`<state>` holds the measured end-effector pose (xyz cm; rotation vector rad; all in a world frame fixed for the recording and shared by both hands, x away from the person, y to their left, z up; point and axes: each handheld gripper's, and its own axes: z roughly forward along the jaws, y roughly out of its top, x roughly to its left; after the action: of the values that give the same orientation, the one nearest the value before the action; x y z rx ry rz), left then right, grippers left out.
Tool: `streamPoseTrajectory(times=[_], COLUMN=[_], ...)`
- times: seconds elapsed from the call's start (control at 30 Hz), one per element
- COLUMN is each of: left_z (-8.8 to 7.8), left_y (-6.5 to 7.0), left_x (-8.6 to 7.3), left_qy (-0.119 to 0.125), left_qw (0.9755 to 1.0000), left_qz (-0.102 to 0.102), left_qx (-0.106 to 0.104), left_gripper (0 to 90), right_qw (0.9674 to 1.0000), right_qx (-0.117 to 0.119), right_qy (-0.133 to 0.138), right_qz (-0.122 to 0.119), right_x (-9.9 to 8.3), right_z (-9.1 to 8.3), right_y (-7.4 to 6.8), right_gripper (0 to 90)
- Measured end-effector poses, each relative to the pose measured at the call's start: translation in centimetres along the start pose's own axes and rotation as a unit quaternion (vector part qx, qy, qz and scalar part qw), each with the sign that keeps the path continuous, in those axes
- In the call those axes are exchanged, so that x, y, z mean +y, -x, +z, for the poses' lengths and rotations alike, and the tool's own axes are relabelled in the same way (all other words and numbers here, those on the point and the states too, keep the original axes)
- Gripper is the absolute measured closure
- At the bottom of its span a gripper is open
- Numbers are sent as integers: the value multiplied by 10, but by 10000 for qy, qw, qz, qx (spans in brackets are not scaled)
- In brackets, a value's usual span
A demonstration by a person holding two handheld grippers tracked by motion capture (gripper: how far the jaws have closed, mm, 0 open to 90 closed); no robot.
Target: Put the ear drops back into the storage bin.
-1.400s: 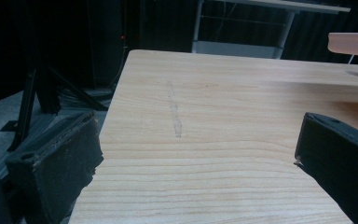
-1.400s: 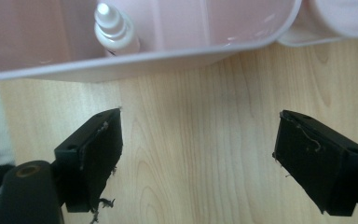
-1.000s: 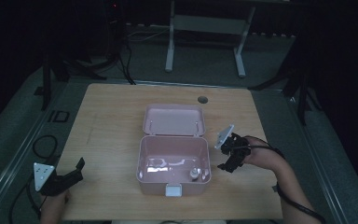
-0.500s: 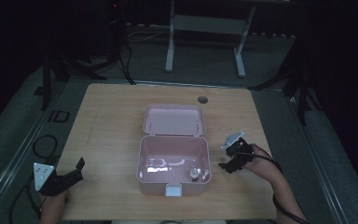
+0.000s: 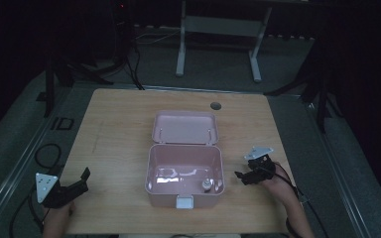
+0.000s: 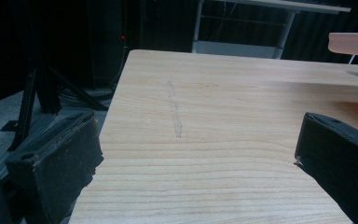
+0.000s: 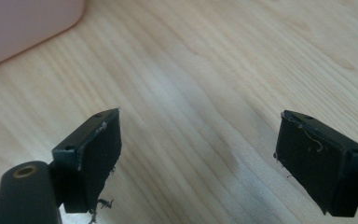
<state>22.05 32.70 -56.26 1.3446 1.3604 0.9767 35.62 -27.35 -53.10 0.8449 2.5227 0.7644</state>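
A pink box (image 5: 184, 196) stands open in the middle of the wooden table (image 5: 119, 134), its lid (image 5: 184, 127) folded back flat behind it. A small silvery object (image 5: 206, 185) lies inside at the front right. My right gripper (image 5: 240, 177) hovers just right of the box, open and empty; in the right gripper view its jaws (image 7: 198, 158) are wide apart over bare wood, with the box's corner (image 7: 23, 18) at the upper left. My left gripper (image 5: 82, 179) rests at the table's front left corner, open and empty (image 6: 196, 154).
A round cable hole (image 5: 215, 105) sits near the table's far edge. A metal stand (image 5: 218, 29) is on the floor beyond the table. Cables (image 5: 44, 153) lie on the floor to the left.
My right gripper has drawn back from the box's right rim toward the near right of the table. The left gripper has stayed put.
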Motion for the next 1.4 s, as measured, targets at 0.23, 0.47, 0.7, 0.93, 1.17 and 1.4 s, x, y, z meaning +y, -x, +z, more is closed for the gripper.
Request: streamPoseTrajectory(times=[0.23,0.47,0.7,0.93,1.17,1.4], left_z=[0,0,0,0,0,0], left_y=[0,0,0,0,0,0], left_x=[0,0,0,0,0,0], left_qy=[-4,-2,7,6,2,4], left_qw=[10000,10000,10000,10000,10000,10000], left_qz=[5,3,11,12,14,1], left_qx=[0,4,8,10,8,2], left_gripper=[5,5,5,4,5,5], right_qw=[9977,9905,9867,9781,9713,9622], right_qx=[-394,-705,-837,-902,-807,-878], right_qy=[313,585,687,1059,1307,1518], right_qz=[456,1021,1212,1546,1814,2082], right_x=[-12,-23,-32,-40,-46,-52], right_z=[-3,-2,0,-4,-7,-9], right_y=[5,8,7,9,12,15], right_gripper=[136,136,131,133,134,135])
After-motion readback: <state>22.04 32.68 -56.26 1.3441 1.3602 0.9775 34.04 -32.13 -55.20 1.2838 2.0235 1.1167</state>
